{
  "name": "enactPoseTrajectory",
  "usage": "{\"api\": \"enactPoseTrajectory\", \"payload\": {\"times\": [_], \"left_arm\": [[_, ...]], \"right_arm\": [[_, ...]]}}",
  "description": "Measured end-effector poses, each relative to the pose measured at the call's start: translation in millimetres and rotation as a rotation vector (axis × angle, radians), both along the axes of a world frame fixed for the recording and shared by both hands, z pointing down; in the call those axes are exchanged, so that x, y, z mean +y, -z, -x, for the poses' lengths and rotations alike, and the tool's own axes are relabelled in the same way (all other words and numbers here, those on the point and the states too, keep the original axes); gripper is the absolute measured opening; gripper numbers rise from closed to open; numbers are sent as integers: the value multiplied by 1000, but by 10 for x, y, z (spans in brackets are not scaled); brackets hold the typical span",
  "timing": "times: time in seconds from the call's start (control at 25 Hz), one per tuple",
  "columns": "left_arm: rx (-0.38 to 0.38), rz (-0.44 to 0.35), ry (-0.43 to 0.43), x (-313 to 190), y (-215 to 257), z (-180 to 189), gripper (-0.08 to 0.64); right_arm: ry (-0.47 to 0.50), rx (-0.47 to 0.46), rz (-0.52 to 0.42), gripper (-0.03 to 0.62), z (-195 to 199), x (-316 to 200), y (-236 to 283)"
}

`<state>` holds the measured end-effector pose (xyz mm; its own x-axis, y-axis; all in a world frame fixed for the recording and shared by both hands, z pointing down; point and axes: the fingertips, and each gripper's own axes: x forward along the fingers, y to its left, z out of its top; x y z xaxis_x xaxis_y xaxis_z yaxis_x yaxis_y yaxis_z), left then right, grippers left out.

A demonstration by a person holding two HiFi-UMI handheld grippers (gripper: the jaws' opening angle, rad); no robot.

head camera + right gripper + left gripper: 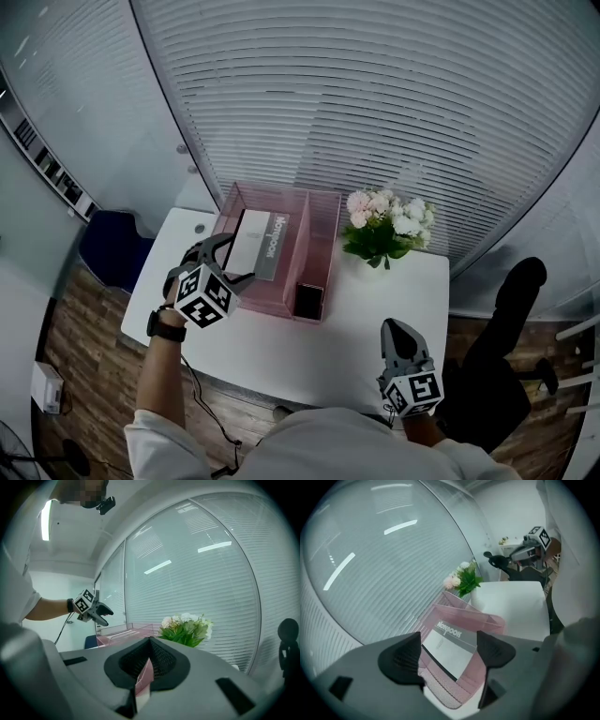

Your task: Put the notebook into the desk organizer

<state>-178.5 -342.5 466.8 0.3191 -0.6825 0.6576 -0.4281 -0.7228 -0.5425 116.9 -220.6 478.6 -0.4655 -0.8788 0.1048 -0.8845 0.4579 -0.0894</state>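
A grey and white notebook [262,246] lies in the left compartment of the pink mesh desk organizer [323,234] on the white table [347,328]. My left gripper [236,259] hovers open just in front of that compartment, nothing between its fingers. In the left gripper view the notebook [450,644] shows between the spread fingers [401,660], inside the organizer [490,620]. My right gripper [395,330] rests shut over the table's near right part, empty. In the right gripper view its jaws [149,643] meet, and the organizer [124,633] lies beyond them.
A bunch of pink and white flowers [386,225] stands right of the organizer. A blue chair [111,247] is left of the table, a black chair [511,309] to the right. A glass wall with blinds [375,103] runs behind. A cable [202,403] hangs under the left arm.
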Motion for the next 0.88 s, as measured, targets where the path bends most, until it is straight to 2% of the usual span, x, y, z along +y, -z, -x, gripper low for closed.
{"api": "enactPoseTrajectory", "payload": {"times": [0.2,0.36,0.44,0.52,0.68,0.88], "left_arm": [[233,-134,113,367,422,129,323],[436,-252,210,760,754,265,234],[514,-296,261,987,831,343,203],[565,-329,316,1209,833,434,148],[643,-355,438,1616,700,649,107],[748,-391,564,2001,579,895,18]], "right_arm": [[47,9,-17,12,206,29,88],[75,4,-49,12,351,20,146],[97,23,-53,12,432,38,175],[120,32,-54,12,526,56,210],[158,35,-70,12,717,92,295],[198,28,-81,12,935,150,350]]}}
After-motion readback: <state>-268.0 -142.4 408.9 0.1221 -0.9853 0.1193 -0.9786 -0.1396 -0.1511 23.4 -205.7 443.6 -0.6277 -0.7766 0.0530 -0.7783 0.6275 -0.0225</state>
